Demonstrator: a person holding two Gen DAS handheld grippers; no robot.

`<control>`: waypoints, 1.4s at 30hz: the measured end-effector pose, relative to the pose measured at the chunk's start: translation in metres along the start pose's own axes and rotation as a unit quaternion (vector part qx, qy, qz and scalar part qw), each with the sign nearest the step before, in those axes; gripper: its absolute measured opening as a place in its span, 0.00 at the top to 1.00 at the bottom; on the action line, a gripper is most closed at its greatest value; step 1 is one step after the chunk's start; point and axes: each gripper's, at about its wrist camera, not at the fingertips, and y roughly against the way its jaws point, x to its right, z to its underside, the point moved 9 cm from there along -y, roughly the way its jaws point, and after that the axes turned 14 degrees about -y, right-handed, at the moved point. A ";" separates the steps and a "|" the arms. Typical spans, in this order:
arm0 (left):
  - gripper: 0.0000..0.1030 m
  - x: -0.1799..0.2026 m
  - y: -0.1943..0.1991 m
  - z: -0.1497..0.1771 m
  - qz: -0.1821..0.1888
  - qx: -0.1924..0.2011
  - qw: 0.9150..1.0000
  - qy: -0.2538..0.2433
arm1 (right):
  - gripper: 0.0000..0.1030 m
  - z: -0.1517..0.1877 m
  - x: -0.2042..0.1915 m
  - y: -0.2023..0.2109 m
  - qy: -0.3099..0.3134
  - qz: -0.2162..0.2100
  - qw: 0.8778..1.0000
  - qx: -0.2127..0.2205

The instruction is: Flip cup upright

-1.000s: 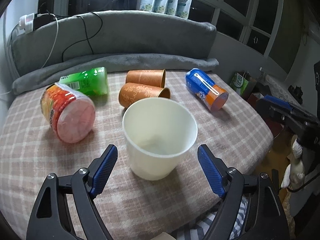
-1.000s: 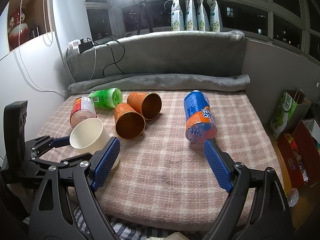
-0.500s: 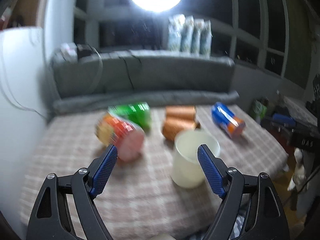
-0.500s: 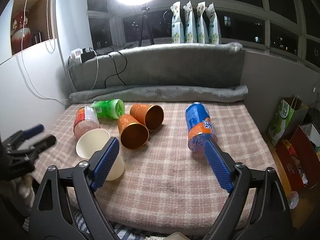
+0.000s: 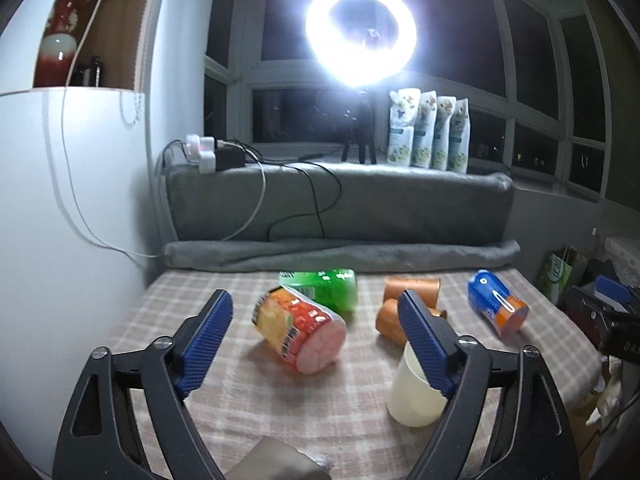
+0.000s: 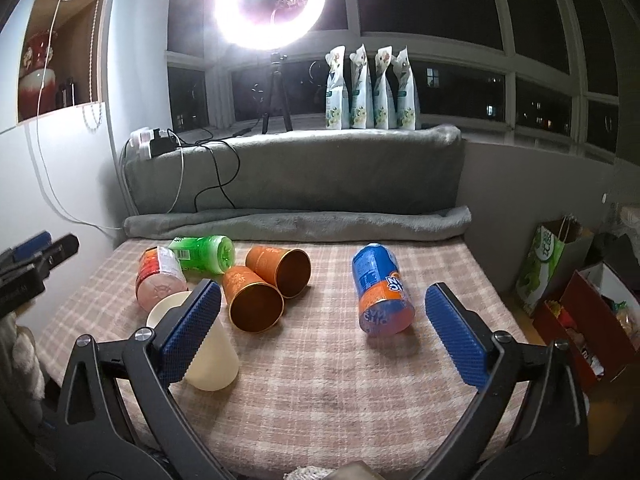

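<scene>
A plaid blanket (image 6: 340,380) in pink and beige covers the surface, and everything below is placed against it. Along its far edge runs a grey cushion (image 6: 296,176) with a rolled grey throw at its foot. On the sill above the cushion stand a ring light (image 6: 266,4) on a tripod and four white pouches (image 6: 372,88).

On the blanket's right half a blue and orange can (image 6: 380,290) lies on its side. Near the middle two orange cups (image 6: 266,286) lie on their sides, touching each other, mouths toward the right wrist camera. At the blanket's far left a green can (image 6: 202,254) lies on its side, and just in front of it a red and orange instant-noodle cup (image 5: 298,330) is tipped over, lid end facing the near edge.

The cream paper cup (image 6: 210,354) stands upright, mouth up, near the blanket's front left edge; in the left wrist view it (image 5: 414,394) sits partly behind the blue pad of one finger.

The left gripper (image 5: 316,338) hangs above the blanket's near edge, fingers spread wide, nothing between them. The right gripper (image 6: 320,330) is likewise spread wide and empty over the blanket's front.
</scene>
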 end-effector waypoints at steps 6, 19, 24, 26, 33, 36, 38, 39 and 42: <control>0.01 -0.003 0.008 -0.007 -0.015 0.021 1.000 -0.005 | 0.00 0.001 -0.002 0.001 -0.002 -0.002 1.000 0.001; 0.01 -0.004 0.000 -0.002 0.004 -0.006 1.000 0.008 | 0.00 0.002 0.000 -0.002 -0.005 0.000 1.000 -0.003; 0.01 -0.003 0.000 -0.001 0.005 -0.007 1.000 0.008 | 0.00 0.005 0.000 -0.005 -0.006 0.001 1.000 -0.007; 0.01 -0.003 0.000 -0.001 0.006 -0.007 1.000 0.008 | 0.00 0.006 0.001 -0.006 -0.006 0.002 1.000 -0.009; 0.01 -0.003 -0.002 0.002 0.009 -0.010 1.000 0.010 | 0.00 0.008 0.002 -0.008 -0.008 0.003 1.000 -0.011; 0.01 -0.001 -0.002 0.002 0.013 -0.009 1.000 0.008 | 0.00 0.009 0.003 -0.009 -0.009 0.004 1.000 -0.011; 0.01 -0.001 -0.002 0.002 0.012 -0.008 1.000 0.008 | 0.00 0.009 0.004 -0.008 -0.009 0.005 1.000 -0.011; 0.01 -0.001 -0.001 0.001 0.010 -0.006 1.000 0.006 | 0.00 0.010 0.004 -0.009 -0.010 0.005 1.000 -0.012; 0.01 0.000 0.000 0.000 0.008 -0.001 1.000 0.001 | 0.00 0.010 0.004 -0.009 -0.009 0.005 1.000 -0.012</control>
